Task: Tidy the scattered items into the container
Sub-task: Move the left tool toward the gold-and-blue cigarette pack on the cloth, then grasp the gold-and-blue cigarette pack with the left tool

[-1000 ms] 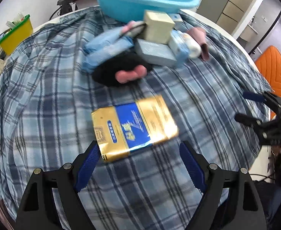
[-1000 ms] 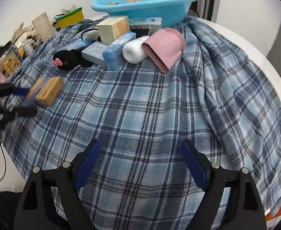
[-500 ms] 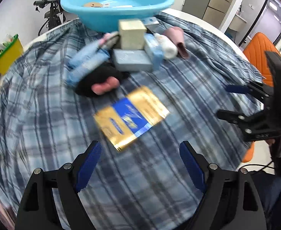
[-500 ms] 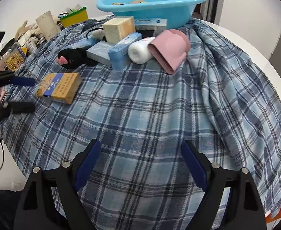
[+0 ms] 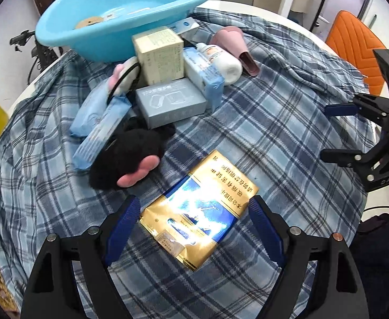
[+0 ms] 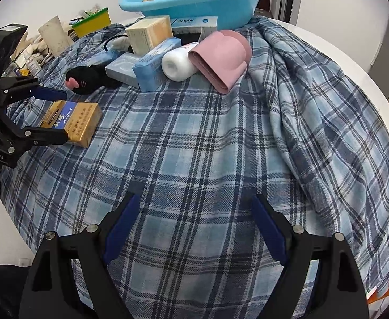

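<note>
A gold and blue box (image 5: pixel 198 210) lies flat on the plaid cloth. My left gripper (image 5: pixel 194 212) is open with its jaws on either side of the box, not closed on it. It also shows in the right wrist view (image 6: pixel 59 115), straddling the box (image 6: pixel 72 122). My right gripper (image 6: pixel 194 226) is open and empty above bare cloth at the near side. The blue basin (image 5: pixel 120 18) stands at the far edge with a few small things inside. In front of it sit a cream box (image 5: pixel 158 53), a grey box (image 5: pixel 170 101), a white bottle (image 5: pixel 222 59), a pink slipper (image 6: pixel 221 55) and a black plush toy (image 5: pixel 128 156).
Blue tissue packs (image 5: pixel 98 122) lie left of the grey box. A yellow-green bin (image 6: pixel 92 24) and clutter stand beyond the table's left side. An orange chair (image 5: pixel 354 42) stands to the right. The cloth is rumpled into folds (image 6: pixel 314 85) on the right.
My left gripper moved forward and down until its open jaws straddle the gold and blue box. The right gripper stayed almost still.
</note>
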Motion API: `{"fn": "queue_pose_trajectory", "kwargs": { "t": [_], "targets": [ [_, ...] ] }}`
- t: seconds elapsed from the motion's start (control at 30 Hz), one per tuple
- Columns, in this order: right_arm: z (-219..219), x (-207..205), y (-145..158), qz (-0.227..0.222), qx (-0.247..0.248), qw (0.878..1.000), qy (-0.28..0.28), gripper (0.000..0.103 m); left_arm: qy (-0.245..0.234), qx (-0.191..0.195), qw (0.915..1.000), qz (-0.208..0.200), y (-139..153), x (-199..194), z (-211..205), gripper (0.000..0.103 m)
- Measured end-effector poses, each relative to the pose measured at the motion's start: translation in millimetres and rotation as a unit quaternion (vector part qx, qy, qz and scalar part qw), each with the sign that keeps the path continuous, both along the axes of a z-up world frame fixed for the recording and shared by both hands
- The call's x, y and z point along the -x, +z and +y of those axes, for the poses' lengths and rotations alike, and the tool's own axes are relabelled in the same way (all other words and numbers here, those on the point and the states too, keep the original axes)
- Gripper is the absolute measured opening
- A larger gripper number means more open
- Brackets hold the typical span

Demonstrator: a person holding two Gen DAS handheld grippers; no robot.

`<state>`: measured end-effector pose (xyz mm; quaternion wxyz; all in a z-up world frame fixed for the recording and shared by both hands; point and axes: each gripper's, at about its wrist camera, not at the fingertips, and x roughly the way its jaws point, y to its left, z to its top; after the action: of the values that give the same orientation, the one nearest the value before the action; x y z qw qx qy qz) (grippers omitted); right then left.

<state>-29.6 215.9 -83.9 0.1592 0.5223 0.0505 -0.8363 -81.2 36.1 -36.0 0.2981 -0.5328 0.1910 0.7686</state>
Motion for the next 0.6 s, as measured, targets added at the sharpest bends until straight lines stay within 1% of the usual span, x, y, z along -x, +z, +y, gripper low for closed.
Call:
{"fn": "queue_pose_trajectory", "kwargs": {
  "t": [0.1,0.27,0.33,0.37,0.43,0.5,0.6],
  "targets": [
    [2,-1,2,0.003,0.005,1.0,-0.002,0.085,-0.002,0.0,0.9999,-0.01,-1,-7,0,0.086],
    [4,-3,1,0.003,0.008,1.0,-0.001,0.085,-0.008,-0.027,0.9985,-0.048,0,-38,2,0.086],
    [5,-3,0,0.003,0.01,1.0,0.0,0.085,-0.011,-0.035,0.9981,-0.05,2,-47,6,0.086],
    [5,-3,-1,0.002,0.011,1.0,0.0,0.085,-0.008,-0.035,0.9984,-0.043,5,-50,8,0.086],
    [5,-3,0,0.003,0.012,1.0,0.001,0.085,0.011,-0.029,0.9993,-0.023,9,-44,12,0.086],
    [5,-4,2,0.007,0.014,1.0,0.002,0.085,0.034,-0.021,0.9991,-0.015,7,-33,15,0.086],
    [7,-6,5,0.014,0.016,1.0,0.0,0.085,0.055,-0.013,0.998,-0.03,-5,-15,22,0.086]
  ]
}}
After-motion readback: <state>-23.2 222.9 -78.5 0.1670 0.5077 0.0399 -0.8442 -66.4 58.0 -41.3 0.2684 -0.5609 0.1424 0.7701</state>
